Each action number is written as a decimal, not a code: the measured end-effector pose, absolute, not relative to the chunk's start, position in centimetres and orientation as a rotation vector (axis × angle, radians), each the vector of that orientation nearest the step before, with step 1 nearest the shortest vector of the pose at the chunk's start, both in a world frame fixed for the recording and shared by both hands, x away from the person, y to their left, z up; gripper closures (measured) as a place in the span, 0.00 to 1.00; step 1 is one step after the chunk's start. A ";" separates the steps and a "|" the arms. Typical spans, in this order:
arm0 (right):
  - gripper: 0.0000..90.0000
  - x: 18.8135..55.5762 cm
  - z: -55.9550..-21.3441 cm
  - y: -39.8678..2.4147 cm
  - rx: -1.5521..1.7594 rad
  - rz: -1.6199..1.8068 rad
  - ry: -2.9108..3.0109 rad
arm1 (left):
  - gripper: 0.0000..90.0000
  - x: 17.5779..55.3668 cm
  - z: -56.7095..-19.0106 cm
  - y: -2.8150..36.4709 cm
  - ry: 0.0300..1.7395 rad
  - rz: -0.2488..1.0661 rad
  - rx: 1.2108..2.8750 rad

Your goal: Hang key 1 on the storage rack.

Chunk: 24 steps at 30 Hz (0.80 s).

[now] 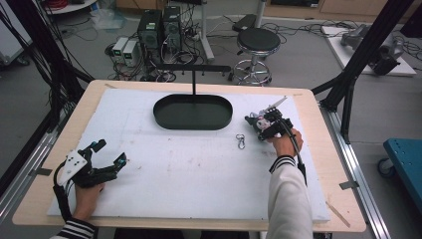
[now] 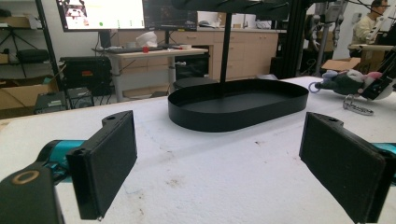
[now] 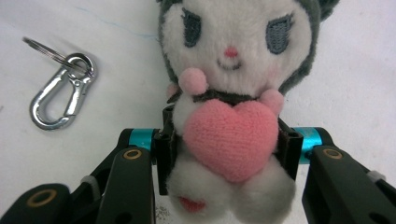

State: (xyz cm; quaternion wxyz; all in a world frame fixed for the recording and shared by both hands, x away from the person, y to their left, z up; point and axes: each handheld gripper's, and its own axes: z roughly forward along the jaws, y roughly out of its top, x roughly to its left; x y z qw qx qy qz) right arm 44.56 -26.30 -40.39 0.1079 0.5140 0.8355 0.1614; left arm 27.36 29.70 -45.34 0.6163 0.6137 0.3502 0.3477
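A plush toy [image 3: 233, 70] with a white face, grey hood and pink heart lies on the white foam mat at the right of the table [image 1: 263, 122]. My right gripper [image 3: 226, 149] has its pads pressed on both sides of the toy's body, and it rests low on the mat [image 1: 263, 127]. A silver carabiner clip [image 3: 60, 95] with a key ring lies loose on the mat just left of the toy [image 1: 241, 142]. My left gripper [image 1: 112, 152] rests at the near left, jaws wide open with nothing between them [image 2: 219, 163].
A black oval tray [image 1: 164, 117] sits at the far middle of the mat, with a black T-shaped stand [image 1: 193, 82] rising from it. A stool [image 1: 256, 42] and computer towers [image 1: 159, 27] are on the floor beyond the table.
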 end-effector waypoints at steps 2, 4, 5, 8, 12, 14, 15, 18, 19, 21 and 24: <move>0.61 44.5 -40.2 -26.3 1.506 0.473 2.459 | 0.13 27.4 -45.3 29.7 0.806 0.801 1.412; 0.61 44.3 -40.0 -26.4 1.512 0.491 2.451 | 0.13 27.4 -45.3 29.7 0.806 0.801 1.413; 0.61 44.3 -39.8 -26.5 1.496 0.500 2.452 | 0.13 27.4 -45.3 29.7 0.807 0.801 1.414; 0.61 44.1 -39.3 -26.5 1.464 0.524 2.441 | 0.13 27.4 -45.4 29.7 0.807 0.802 1.412; 0.61 43.9 -38.9 -26.6 1.443 0.573 2.435 | 0.13 27.4 -45.3 29.7 0.807 0.803 1.413; 0.61 43.7 -38.5 -26.5 1.422 0.624 2.427 | 0.13 27.4 -45.3 29.7 0.807 0.803 1.413; 0.61 43.7 -38.5 -26.5 1.422 0.624 2.427 | 0.13 27.4 -45.3 29.7 0.807 0.803 1.413; 0.61 43.4 -37.9 -26.3 1.403 0.693 2.410 | 0.13 27.4 -45.3 29.7 0.807 0.804 1.413; 0.61 43.2 -37.5 -26.2 1.374 0.730 2.400 | 0.13 27.4 -45.3 29.7 0.806 0.803 1.414; 0.61 43.1 -37.2 -26.1 1.365 0.756 2.379 | 0.13 27.4 -45.3 29.7 0.807 0.804 1.414; 0.61 42.9 -36.8 -26.0 1.347 0.815 2.376 | 0.13 27.4 -45.3 29.7 0.804 0.805 1.415</move>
